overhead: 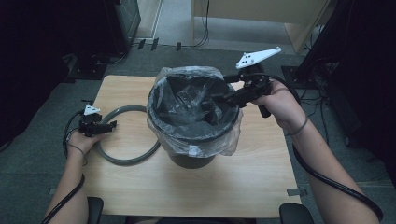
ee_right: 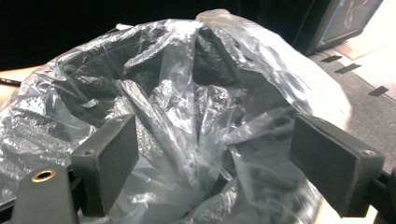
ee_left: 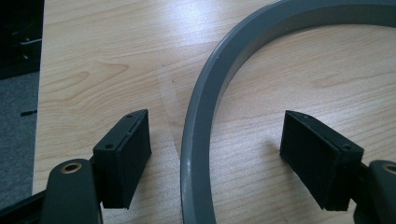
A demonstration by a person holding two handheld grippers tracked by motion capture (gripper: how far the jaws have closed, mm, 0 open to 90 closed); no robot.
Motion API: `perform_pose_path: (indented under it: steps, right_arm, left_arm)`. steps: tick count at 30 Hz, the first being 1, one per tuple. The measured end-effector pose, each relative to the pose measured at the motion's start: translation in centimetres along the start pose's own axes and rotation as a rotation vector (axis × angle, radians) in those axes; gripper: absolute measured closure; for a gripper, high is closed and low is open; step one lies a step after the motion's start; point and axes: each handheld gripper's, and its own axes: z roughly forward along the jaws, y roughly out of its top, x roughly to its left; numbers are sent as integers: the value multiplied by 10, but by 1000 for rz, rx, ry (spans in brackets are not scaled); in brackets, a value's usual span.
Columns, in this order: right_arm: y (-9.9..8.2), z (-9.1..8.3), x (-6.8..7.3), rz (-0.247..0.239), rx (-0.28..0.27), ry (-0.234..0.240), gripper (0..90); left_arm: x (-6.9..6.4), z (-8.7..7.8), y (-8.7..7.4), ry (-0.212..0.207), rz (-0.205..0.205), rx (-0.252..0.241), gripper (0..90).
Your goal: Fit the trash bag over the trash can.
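Plastic liner [overhead: 187,100] in the bin [overhead: 194,156], centre frame, looks thin and slippery; best pinched at its rim. Left gripper [ee_left: 219,154] gapes wide astride the stiff grey ring [ee_left: 201,116], right gripper [ee_right: 215,163] wide open, both holding nothing

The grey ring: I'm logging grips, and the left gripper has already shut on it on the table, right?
Not quite. The left gripper is open: the left gripper view shows its jaws apart, either side of the grey ring, which lies on the table.
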Motion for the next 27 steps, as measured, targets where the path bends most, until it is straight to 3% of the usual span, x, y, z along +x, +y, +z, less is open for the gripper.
perform_pose_path:
  steps: [12,16,27]
  right_arm:
    - [-32,-27,-3,33,-58,-71,152]
    - [-44,-38,-9,69,-88,-88,152]
    - [-82,-52,-18,110,-84,-167,151]
  left_arm:
    - [-1,0,0,6,-5,0,242]
    - [-1,0,0,8,-6,-1,242]
    - [-2,1,0,-5,7,3,215]
